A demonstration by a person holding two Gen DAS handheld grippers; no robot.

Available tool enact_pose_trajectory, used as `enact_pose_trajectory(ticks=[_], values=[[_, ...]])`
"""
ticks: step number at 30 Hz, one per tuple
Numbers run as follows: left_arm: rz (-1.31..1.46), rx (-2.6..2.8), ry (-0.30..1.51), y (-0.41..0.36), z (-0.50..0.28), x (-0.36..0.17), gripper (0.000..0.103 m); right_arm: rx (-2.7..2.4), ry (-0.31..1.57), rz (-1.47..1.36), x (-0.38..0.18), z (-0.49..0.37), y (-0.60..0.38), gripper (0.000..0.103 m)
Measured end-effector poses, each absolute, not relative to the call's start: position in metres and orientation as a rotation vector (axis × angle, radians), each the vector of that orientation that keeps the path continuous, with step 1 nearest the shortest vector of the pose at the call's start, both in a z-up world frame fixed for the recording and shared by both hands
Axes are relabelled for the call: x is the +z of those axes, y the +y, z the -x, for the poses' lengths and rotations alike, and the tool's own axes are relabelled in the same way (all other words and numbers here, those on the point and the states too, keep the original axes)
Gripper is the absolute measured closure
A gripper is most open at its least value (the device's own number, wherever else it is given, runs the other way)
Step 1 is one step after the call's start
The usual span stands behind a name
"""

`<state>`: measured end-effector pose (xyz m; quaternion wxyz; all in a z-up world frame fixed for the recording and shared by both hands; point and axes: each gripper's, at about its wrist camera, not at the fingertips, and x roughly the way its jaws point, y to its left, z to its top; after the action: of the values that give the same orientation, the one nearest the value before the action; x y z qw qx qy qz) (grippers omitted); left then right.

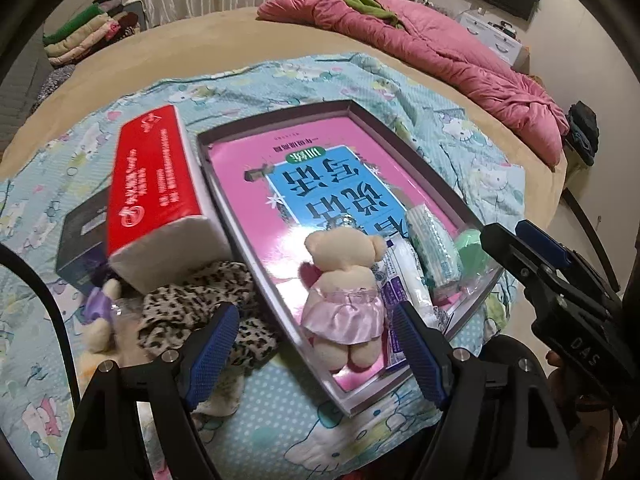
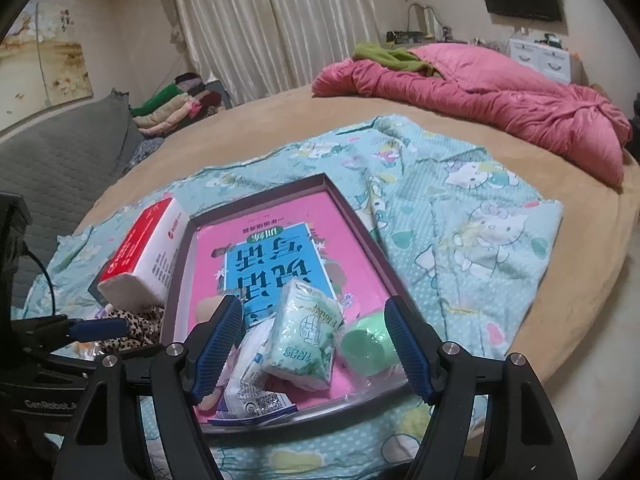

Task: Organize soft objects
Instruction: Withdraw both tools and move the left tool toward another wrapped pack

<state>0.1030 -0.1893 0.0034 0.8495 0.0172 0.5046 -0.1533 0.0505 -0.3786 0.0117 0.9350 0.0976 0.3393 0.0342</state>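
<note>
A shallow tray (image 1: 276,115) with a pink and blue printed bottom lies on a Hello Kitty sheet. In it a beige teddy bear in a pink skirt (image 1: 344,292) lies between the spread fingers of my left gripper (image 1: 316,356), which is open and not touching it. Beside the bear lie a white packet (image 1: 404,280), a green tissue pack (image 2: 308,336) and a green ball (image 2: 368,344). My right gripper (image 2: 314,344) is open over the tissue pack, its pads clear of it. Left of the tray are a red tissue pack (image 1: 160,192), a leopard-print cloth (image 1: 200,308) and a small bear in purple (image 1: 100,312).
A dark box (image 1: 80,240) sits under the red tissue pack. A pink quilt (image 2: 500,92) with a green garment (image 2: 388,56) lies across the far side of the beige bed. Folded clothes (image 2: 172,108) are stacked at the far left beside a grey sofa (image 2: 68,160).
</note>
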Motion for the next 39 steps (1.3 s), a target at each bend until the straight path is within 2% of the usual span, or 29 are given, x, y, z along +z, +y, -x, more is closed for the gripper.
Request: enact_pose_trajectory(ticks=[15, 29, 39], values=[[-0.022, -0.286, 1.004, -0.160, -0.081, 0.031, 0.024, 0.101, 0.619, -0.138, 0.042, -0.034, -0.354, 0.027], [0.014, -0.222, 0.941, -0.118, -0.061, 0.062, 0.024, 0.162, 0.510, -0.050, 0.094, -0.016, -0.319, 0.027], [0.088, -0.119, 0.897, -0.057, -0.050, 0.083, 0.024, 0.259, 0.495, -0.028, 0.116, -0.007, -0.283, 0.027]])
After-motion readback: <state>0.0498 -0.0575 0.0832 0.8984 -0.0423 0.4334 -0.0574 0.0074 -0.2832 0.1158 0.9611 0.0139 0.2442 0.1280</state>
